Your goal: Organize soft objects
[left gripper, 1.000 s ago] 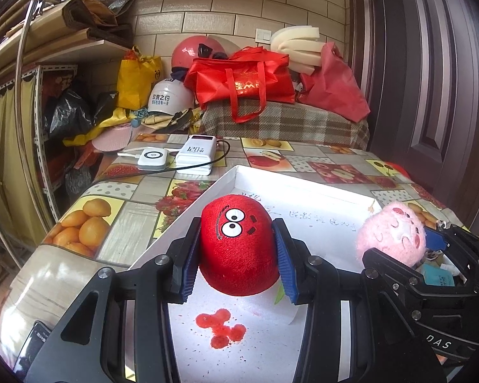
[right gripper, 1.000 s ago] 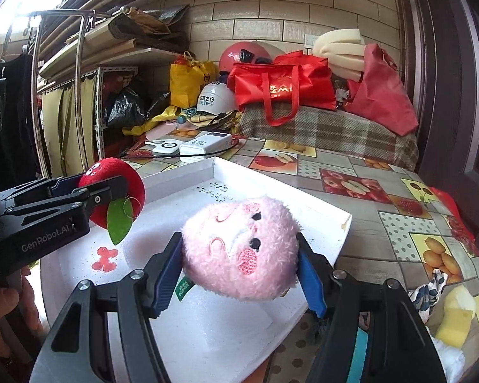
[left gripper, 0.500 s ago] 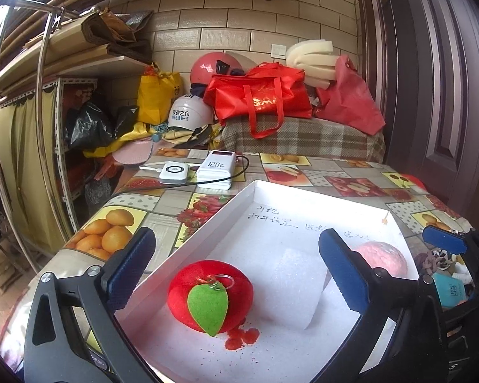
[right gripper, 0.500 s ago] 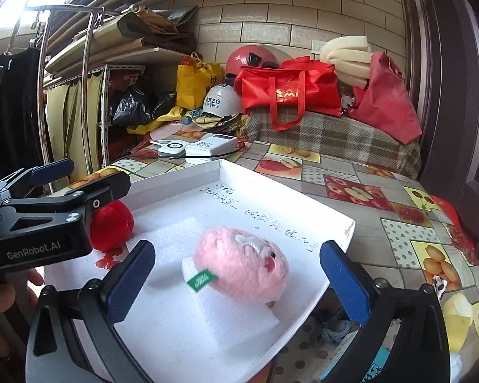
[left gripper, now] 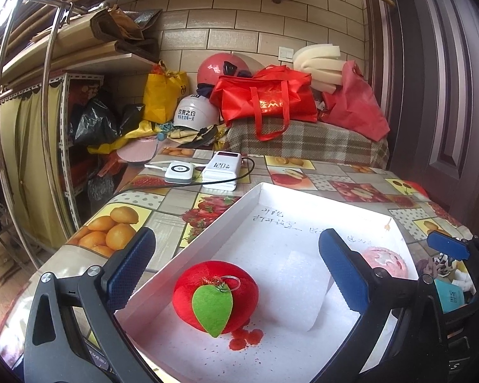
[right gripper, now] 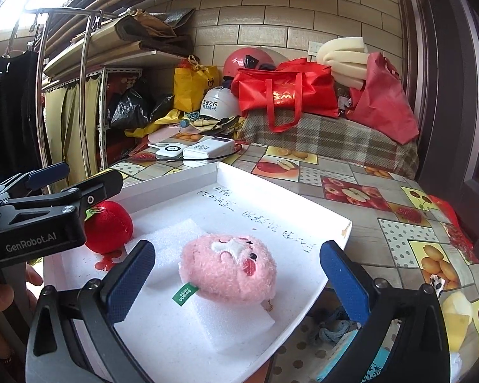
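A red plush apple (left gripper: 215,298) with a green felt leaf and key ring lies in the white foam tray (left gripper: 236,206), near its front left corner. My left gripper (left gripper: 239,271) is open around it, pads apart and not touching. A pink plush toy (right gripper: 228,268) with a green tag rests on a white foam pad (right gripper: 226,325) in the same tray (right gripper: 303,198). My right gripper (right gripper: 236,277) is open on both sides of it. The apple (right gripper: 108,226) and the left gripper (right gripper: 76,182) show at left in the right wrist view; the pink toy (left gripper: 383,261) shows at right in the left wrist view.
The tray sits on a table with a fruit-print cloth (left gripper: 121,223). Two white power banks (left gripper: 220,170) with a black cable lie behind the tray. Red bags (left gripper: 268,102), helmets and foam are piled at the back. Small loose items (right gripper: 332,332) lie by the tray's right front.
Both grippers opened and let go of their toys, which now lie in the tray. Both grippers have drawn back and up a little.
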